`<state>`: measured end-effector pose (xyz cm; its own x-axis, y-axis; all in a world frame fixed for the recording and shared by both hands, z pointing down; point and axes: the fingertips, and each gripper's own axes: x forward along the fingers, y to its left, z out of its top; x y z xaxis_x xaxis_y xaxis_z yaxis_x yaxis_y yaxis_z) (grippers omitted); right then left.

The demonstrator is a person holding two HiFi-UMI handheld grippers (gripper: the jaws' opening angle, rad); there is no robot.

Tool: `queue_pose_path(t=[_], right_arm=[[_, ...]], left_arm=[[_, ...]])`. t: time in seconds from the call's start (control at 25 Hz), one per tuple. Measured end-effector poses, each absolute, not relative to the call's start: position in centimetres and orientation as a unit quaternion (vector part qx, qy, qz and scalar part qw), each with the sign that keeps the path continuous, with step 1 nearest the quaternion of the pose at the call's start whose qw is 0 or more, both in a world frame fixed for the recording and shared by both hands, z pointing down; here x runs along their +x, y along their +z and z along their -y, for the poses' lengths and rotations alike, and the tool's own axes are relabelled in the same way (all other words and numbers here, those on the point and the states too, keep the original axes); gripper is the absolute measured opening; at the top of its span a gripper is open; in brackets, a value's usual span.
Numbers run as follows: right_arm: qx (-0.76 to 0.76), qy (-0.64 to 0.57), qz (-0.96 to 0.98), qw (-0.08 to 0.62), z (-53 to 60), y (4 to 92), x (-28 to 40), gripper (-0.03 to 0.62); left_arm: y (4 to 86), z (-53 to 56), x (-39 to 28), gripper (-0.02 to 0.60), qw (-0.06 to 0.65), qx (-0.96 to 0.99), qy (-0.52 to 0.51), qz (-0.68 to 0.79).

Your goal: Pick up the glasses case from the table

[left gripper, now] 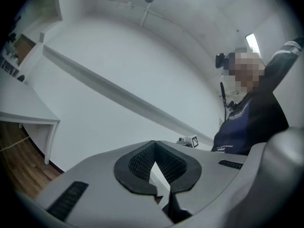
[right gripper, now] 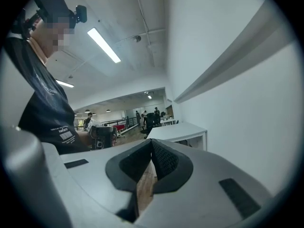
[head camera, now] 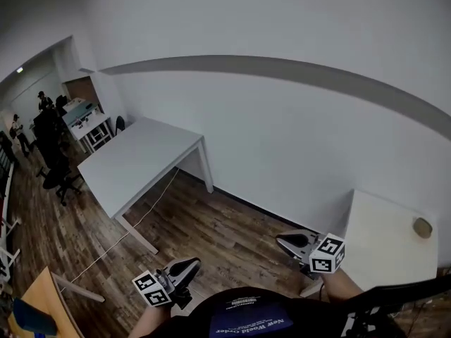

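My left tongs (head camera: pixel 192 263) and right tongs (head camera: pixel 283 240) are closed, empty; I'd face the bench (head camera: pixel 380 252), opening one before reaching the likely glasses case (head camera: pixel 422 227).

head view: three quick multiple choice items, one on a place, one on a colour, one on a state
1. The case lies on: A the left table; B the right table; C a chair.
2. The floor is: A white; B green; C brown wood.
3. The left gripper is: A shut, empty; B wide open; C shut on the case.
Answers: 1 B, it sits near that table's right edge. 2 C, brown planks show. 3 A, its tips meet with nothing between.
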<state>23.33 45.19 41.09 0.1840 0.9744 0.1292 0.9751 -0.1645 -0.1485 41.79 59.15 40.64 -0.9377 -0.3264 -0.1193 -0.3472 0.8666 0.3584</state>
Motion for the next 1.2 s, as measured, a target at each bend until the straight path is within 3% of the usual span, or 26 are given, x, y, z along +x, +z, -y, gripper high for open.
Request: queue_pose_path(t=[0.44,1.08,1.2], right_arm=[[-0.735,0.021,0.669,0.112,-46.5,43.7,6.4,0.003],[-0.505,0.074,0.854,0.103,-52.5,41.5,-13.2,0.003],[-0.463,0.082,0.876,0.111,-53.2,42.1,-14.5,0.003]], left_arm=[[41.7,-62.3,23.3,0.003,0.006,-0.222,0.212,-0.952],[40.1,-77.7,-5.0,0.003,-0.018,-0.484,0.207,-0.850],[40.4,-77.9,-9.7,0.003,-0.034,-0.539,0.204,-0.817]])
